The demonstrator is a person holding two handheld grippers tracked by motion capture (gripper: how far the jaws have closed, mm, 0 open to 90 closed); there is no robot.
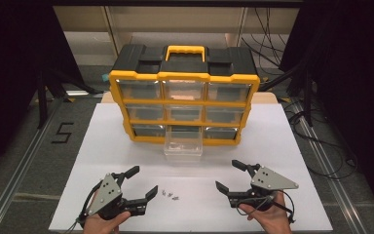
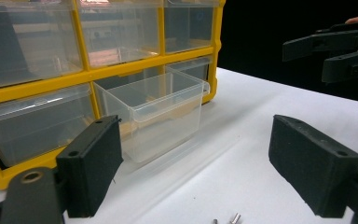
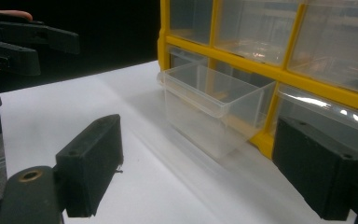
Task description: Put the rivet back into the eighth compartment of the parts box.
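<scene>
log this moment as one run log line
left gripper: open, empty | right gripper: open, empty | screws: loose on table | clear drawer: pulled out

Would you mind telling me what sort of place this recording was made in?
Probably a lab or workshop bench rigged for recording: a white table on a metal-rail frame, loose cables on the floor, dark curtains around it, and a yellow parts organizer.
</scene>
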